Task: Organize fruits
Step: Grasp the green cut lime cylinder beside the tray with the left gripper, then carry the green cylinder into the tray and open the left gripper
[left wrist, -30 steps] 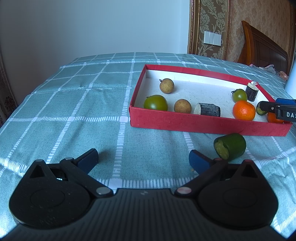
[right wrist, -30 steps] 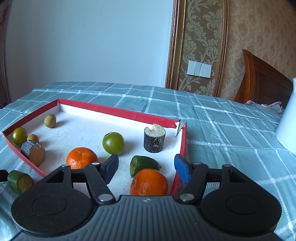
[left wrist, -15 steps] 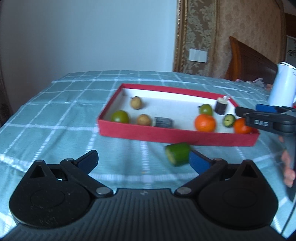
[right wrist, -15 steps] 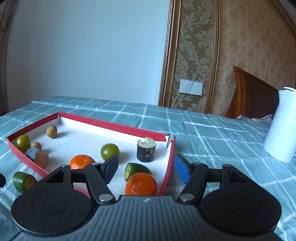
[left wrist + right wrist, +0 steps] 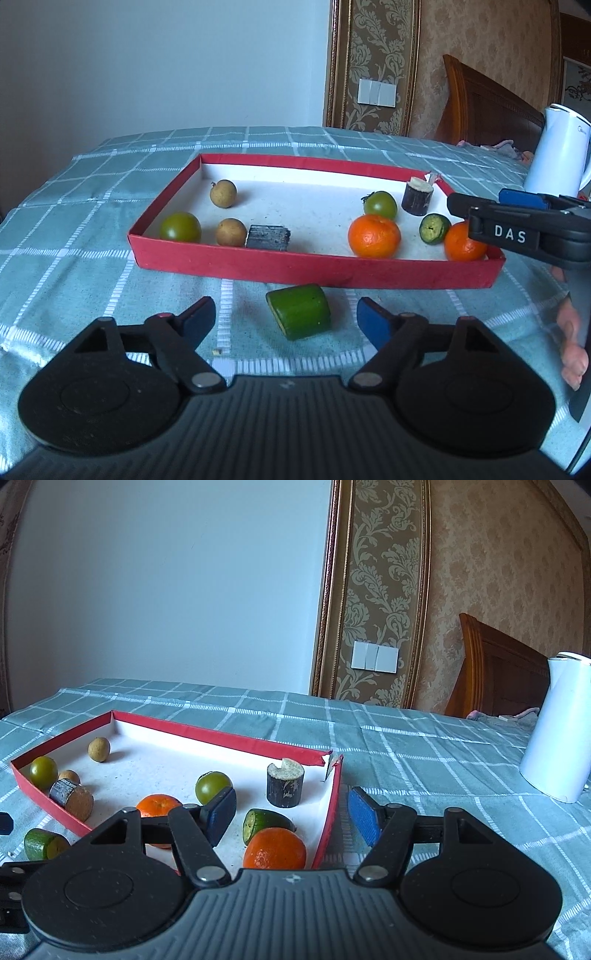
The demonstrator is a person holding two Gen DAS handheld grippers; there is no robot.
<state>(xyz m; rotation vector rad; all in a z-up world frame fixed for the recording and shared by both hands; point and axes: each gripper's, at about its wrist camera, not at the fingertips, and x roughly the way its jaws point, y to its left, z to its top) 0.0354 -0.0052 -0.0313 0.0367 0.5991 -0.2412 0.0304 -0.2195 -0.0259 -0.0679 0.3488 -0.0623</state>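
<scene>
Lying on the bench just before the tray [image 5: 317, 268]: cucumber chunk [image 5: 300, 316], between the left gripper [image 5: 285, 320] fingers, which are closing but not yet touching. Looking firm, light and smooth-skinned, so gripping across the round sides. Right gripper [image 5: 291, 814] fingers hanging apart, empty, over the tray's corner.

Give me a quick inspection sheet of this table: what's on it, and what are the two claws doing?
Surface: checked green tablecloth.
Job's things: red tray holding two oranges, two green tomatoes, two small brown fruits, two dark cane pieces and a cucumber end; one cucumber chunk lies on the cloth outside the tray.
Clutter: white kettle.
Claws: left claw closing around the cucumber chunk, pads not touching it; right claw open, empty, over the tray's corner.
Cables: nothing seen.
Surroundings: wall switch, wooden headboard.
</scene>
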